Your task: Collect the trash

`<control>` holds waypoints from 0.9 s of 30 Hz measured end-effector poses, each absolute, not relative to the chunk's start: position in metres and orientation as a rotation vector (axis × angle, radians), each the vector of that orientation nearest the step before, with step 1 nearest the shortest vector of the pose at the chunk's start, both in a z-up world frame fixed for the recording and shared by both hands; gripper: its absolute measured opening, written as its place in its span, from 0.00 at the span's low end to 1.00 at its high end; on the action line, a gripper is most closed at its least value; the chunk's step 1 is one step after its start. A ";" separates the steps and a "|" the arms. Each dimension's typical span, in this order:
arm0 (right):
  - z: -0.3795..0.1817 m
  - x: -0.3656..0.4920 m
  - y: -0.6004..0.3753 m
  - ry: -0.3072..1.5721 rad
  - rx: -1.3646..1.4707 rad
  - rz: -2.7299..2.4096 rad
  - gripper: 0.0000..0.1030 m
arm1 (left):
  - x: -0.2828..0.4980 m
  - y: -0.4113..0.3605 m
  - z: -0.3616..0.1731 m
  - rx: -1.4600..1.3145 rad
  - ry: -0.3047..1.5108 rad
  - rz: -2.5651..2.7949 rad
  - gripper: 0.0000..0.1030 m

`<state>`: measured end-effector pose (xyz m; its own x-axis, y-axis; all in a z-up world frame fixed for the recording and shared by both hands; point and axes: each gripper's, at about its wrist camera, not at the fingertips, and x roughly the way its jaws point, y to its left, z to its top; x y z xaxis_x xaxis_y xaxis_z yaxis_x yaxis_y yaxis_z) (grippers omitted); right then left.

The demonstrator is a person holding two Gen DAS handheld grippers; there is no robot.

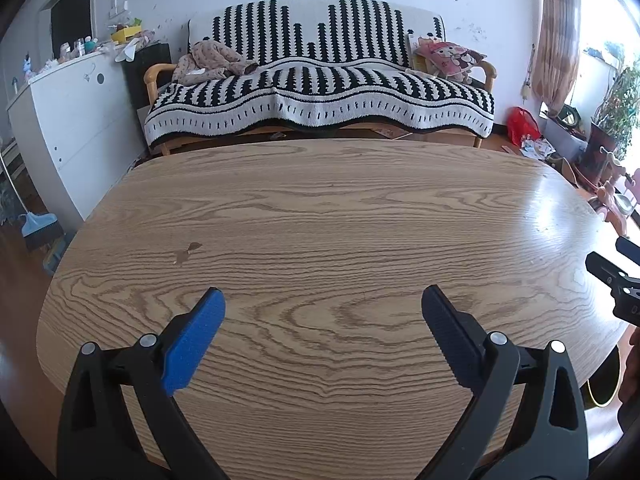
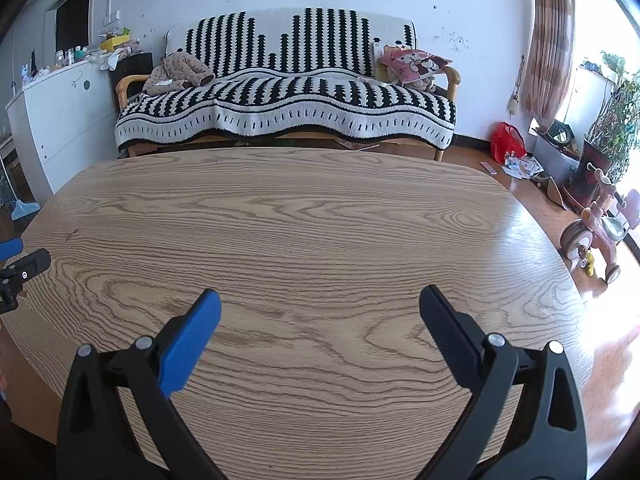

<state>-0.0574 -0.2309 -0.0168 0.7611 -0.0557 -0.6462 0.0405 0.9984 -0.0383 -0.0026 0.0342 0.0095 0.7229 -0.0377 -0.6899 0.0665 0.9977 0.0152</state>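
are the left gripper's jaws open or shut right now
Open. The left gripper has its jaws spread wide above the wooden table, with only bare wood grain showing between them and nothing held.

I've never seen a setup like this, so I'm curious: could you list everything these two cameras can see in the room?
Table: one, light wood grain, in front of both grippers; a small dark stain on its left part.
Sofa: one, wooden frame under a black-and-white patterned throw, against the far wall.
Clothing bundle: one, beige-pink, on the sofa's left end.
Cartoon cushion: one, pink, on the sofa's right end.
Cabinet: one, white, left wall, small items crowded on top.
Red bag: one, on the floor right of the sofa, scattered papers beside it.
Tricycle: one, pink, floor at right.
Potted plant: one, green, by the window.
Curtain: one, checked brownish, right.
Left gripper: black, blue pads, open.
Right gripper: same, open.
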 end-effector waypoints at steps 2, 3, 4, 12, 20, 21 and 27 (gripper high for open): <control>-0.016 -0.058 -0.233 0.703 -0.023 -0.053 0.93 | -0.003 0.034 0.010 0.041 0.761 -0.056 0.93; -0.016 -0.058 -0.233 0.705 -0.022 -0.051 0.93 | -0.003 0.034 0.010 0.041 0.761 -0.056 0.93; -0.016 -0.058 -0.233 0.705 -0.021 -0.051 0.93 | -0.003 0.034 0.010 0.039 0.762 -0.058 0.93; -0.016 -0.057 -0.233 0.706 -0.021 -0.051 0.93 | -0.004 0.034 0.010 0.042 0.762 -0.057 0.93; -0.015 -0.058 -0.234 0.705 -0.021 -0.050 0.93 | -0.004 0.035 0.009 0.042 0.763 -0.057 0.93; -0.015 -0.058 -0.234 0.704 -0.022 -0.049 0.93 | -0.004 0.035 0.009 0.042 0.763 -0.056 0.93; -0.015 -0.058 -0.234 0.704 -0.023 -0.050 0.93 | -0.004 0.035 0.009 0.044 0.764 -0.057 0.93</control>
<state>-0.0577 -0.2338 -0.0152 0.7609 -0.0537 -0.6466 0.0384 0.9986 -0.0377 -0.0037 0.0355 0.0090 0.7209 -0.0352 -0.6921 0.0674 0.9975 0.0194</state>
